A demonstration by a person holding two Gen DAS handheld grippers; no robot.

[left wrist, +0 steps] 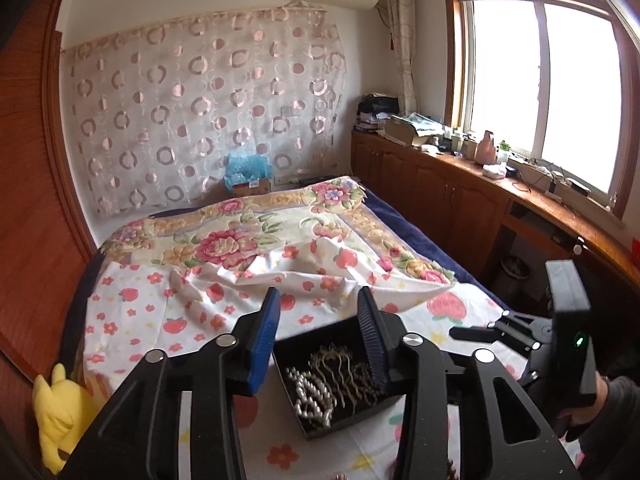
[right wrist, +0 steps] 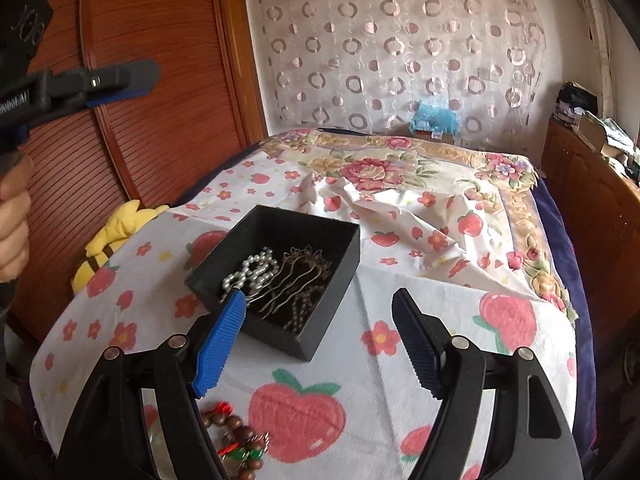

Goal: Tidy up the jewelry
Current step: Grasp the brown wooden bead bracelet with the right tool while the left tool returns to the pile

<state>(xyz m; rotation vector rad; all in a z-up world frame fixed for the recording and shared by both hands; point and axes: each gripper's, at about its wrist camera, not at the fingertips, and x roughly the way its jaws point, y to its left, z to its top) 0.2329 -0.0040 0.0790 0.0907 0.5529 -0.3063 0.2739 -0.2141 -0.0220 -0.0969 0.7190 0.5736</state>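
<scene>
A black open box (right wrist: 332, 284) sits on the strawberry-print cloth on the bed; it also shows in the left wrist view (left wrist: 296, 348). Inside lie a pearl strand (right wrist: 252, 270), several bronze hairpins (right wrist: 296, 276) and a dark bead chain (right wrist: 298, 314). The pearls (left wrist: 310, 398) and hairpins (left wrist: 340, 368) show in the left wrist view too. A wooden bead bracelet with red and green tassels (right wrist: 236, 436) lies on the cloth near my right gripper's left finger. My left gripper (left wrist: 320, 312) is open and empty, above the box. My right gripper (right wrist: 318, 304) is open and empty, just in front of the box.
A yellow plush toy (right wrist: 116, 232) lies at the bed's left edge beside a wooden wardrobe (right wrist: 160, 100). A folded floral blanket (left wrist: 248, 236) covers the far bed. A wooden cabinet (left wrist: 448, 184) with clutter runs under the window at right.
</scene>
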